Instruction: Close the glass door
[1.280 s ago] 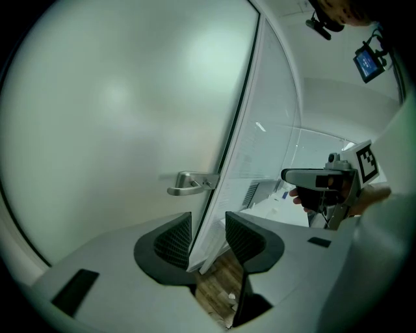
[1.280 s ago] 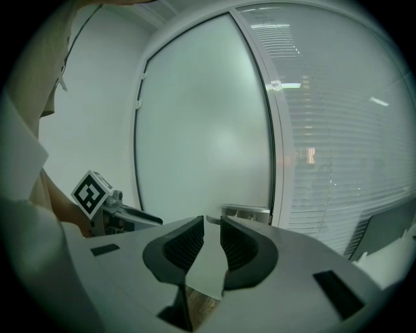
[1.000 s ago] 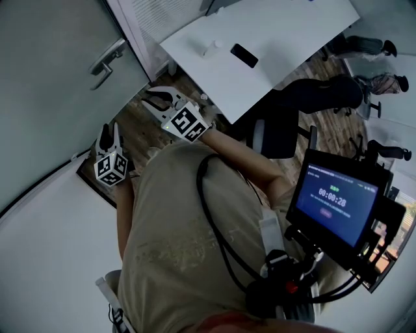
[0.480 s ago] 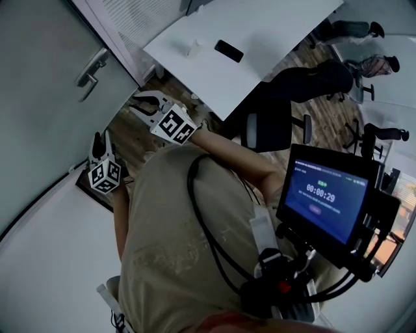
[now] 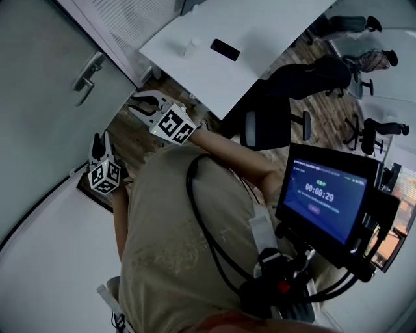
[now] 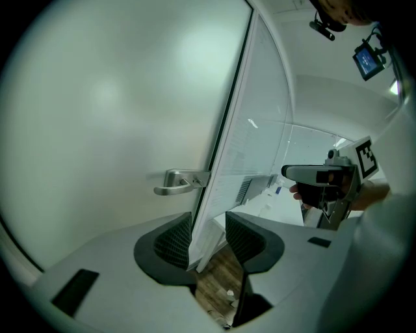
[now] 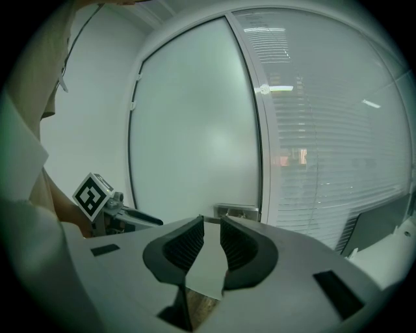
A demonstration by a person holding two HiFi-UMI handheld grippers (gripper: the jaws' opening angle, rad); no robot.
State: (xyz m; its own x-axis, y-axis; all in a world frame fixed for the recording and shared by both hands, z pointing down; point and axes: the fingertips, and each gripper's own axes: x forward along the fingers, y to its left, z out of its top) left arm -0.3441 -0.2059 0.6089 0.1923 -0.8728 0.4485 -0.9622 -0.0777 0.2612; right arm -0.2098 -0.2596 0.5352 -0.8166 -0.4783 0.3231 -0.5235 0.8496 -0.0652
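Note:
The frosted glass door [image 5: 39,78] fills the upper left of the head view, with its metal lever handle [image 5: 86,71] near its right edge. That edge stands along the frame; I cannot tell if it is latched. My left gripper [image 5: 101,140] is low by the door's foot, open and empty. My right gripper [image 5: 144,104] is open too, pointing toward the door below the handle, apart from it. In the left gripper view the handle [image 6: 182,181] shows beyond the left gripper [image 6: 209,224]. In the right gripper view the door [image 7: 195,130] lies ahead of the right gripper [image 7: 211,224].
A glass partition with blinds [image 5: 130,19] adjoins the door. A white table [image 5: 260,39] with a black phone [image 5: 225,49] stands to the right, with a dark office chair [image 5: 273,130] beside it. A seated person [image 5: 325,71] is farther right. A rig monitor [image 5: 325,195] hangs at my chest.
The head view has swung a little, so door and table sit further up-left. Both grippers keep about the same pose, open and off the door.

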